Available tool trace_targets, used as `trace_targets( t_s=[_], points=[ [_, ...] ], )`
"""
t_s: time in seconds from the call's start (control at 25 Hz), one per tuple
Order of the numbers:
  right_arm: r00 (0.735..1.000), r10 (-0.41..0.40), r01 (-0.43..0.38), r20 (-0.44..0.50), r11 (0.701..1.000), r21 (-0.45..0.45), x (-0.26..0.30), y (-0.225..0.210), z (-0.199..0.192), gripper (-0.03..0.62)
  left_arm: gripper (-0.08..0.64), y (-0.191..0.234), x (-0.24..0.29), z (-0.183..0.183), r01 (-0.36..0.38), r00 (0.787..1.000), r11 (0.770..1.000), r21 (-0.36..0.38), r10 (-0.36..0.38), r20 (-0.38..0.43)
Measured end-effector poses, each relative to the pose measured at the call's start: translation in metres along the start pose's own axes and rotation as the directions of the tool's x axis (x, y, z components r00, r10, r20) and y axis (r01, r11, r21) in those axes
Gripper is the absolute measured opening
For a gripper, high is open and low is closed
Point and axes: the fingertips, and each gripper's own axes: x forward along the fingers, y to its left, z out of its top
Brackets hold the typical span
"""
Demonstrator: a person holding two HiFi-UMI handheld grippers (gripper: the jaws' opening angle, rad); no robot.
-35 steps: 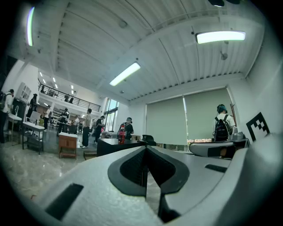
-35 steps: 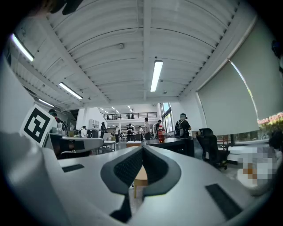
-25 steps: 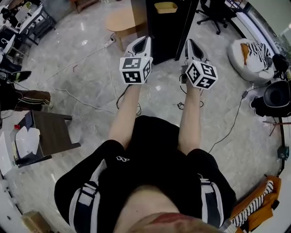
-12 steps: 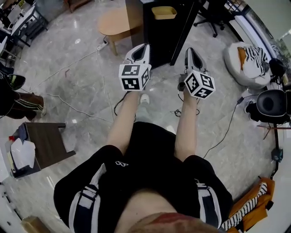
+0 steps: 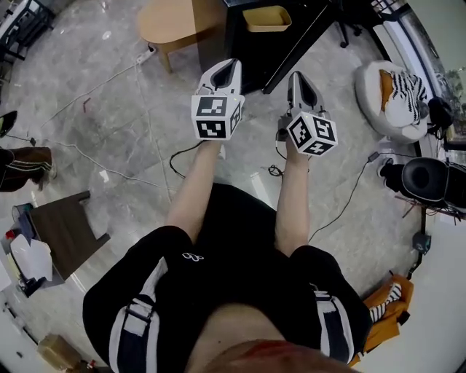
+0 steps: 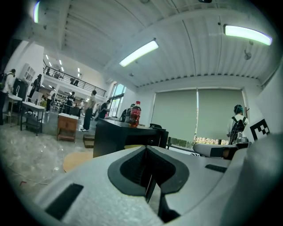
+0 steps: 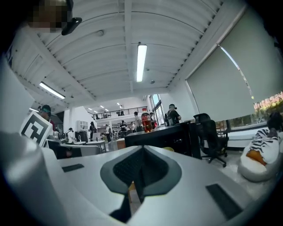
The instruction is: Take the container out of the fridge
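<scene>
Grey marbled floor (image 5: 124,131) of a big open hall fills the head view, with loose cables (image 5: 109,164) trailing across it. At the top edge stands the black fridge (image 5: 251,58), its door swung out to the right, and beside it on the left is a round wooden surface (image 5: 167,22). A white beanbag (image 5: 393,98) with a striped cloth lies off to the right, and a small dark side table (image 5: 65,233) stands at the left. The person holds both arms forward and level. The left gripper (image 5: 231,65) points at the fridge's front with its jaws pressed together on nothing. The right gripper (image 5: 296,76), just beside it, also has its jaws closed and empty, and points toward the open door. The yellow container (image 5: 266,16) sits inside the fridge, well apart from both grippers and untouched. In the left gripper view a red bottle (image 6: 135,114) stands upright on top of the fridge.
</scene>
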Motion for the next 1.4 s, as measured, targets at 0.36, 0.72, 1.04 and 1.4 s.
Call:
trace_targets(
  t_s=[0.36, 0.72, 1.04, 1.4],
  points=[
    [0.999, 0.025, -0.026, -0.042, 0.999, -0.044, 0.095, -0.015, -0.007, 0.012, 0.011, 0.030, 0.086, -0.008, 0.036, 0.998, 0.999, 0.030, -0.034, -0.054],
    [0.995, 0.050, -0.061, -0.081, 0.987, -0.145, 0.119, -0.047, 0.006, 0.013, 0.011, 0.014, 0.114, -0.004, 0.049, 0.997, 0.998, 0.049, -0.046, -0.066],
    [0.959, 0.152, -0.238, -0.239, 0.891, -0.386, 0.156, -0.034, -0.011, 0.014, 0.011, 0.036, 0.117, -0.008, -0.054, 0.997, 0.998, -0.019, 0.053, -0.051],
    [0.825, 0.190, -0.531, -0.533, 0.584, -0.614, 0.203, -0.034, -0.058, 0.015, 0.011, 0.058, 0.127, -0.012, -0.105, 0.993, 0.993, -0.053, 0.101, -0.064]
  ],
)
